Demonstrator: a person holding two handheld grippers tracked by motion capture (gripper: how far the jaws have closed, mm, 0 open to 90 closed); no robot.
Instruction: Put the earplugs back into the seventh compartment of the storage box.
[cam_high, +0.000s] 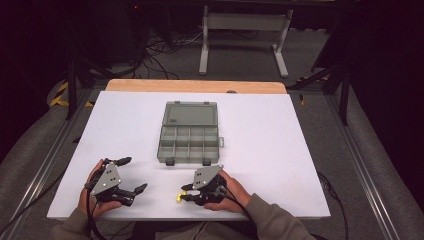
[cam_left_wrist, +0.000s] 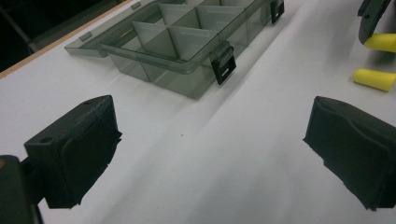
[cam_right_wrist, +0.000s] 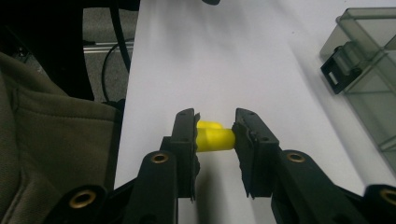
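A: Right, I'm closing the right hand-held gripper (cam_right_wrist: 215, 140) on a yellow foam earplug (cam_right_wrist: 214, 139) at the near edge of the white surface (cam_high: 280, 150); the jaws are pinching it across its length, with only a narrow gap between them.

B: Is it lifting yet?

A: I'm not able to tell from here. A second earplug (cam_left_wrist: 374, 79) is lying on the surface just beside the held one, and in the right gripper view another yellow tip is peeking out behind the first.

B: And the left hand-held gripper (cam_left_wrist: 210, 154)?

A: It's hovering low over bare surface, jaws spread wide, gripping nothing.

B: Where is the plug going?

A: I'm judging it belongs in the grey compartment box (cam_high: 189, 142), which is sitting mid-surface with its lid (cam_high: 191, 113) folded back flat. So the pick is the step in hand. Next I'm expecting to raise the plug clear without dragging its neighbour, carry it forward over the near row of cells, and release low so the light foam doesn't bounce out.
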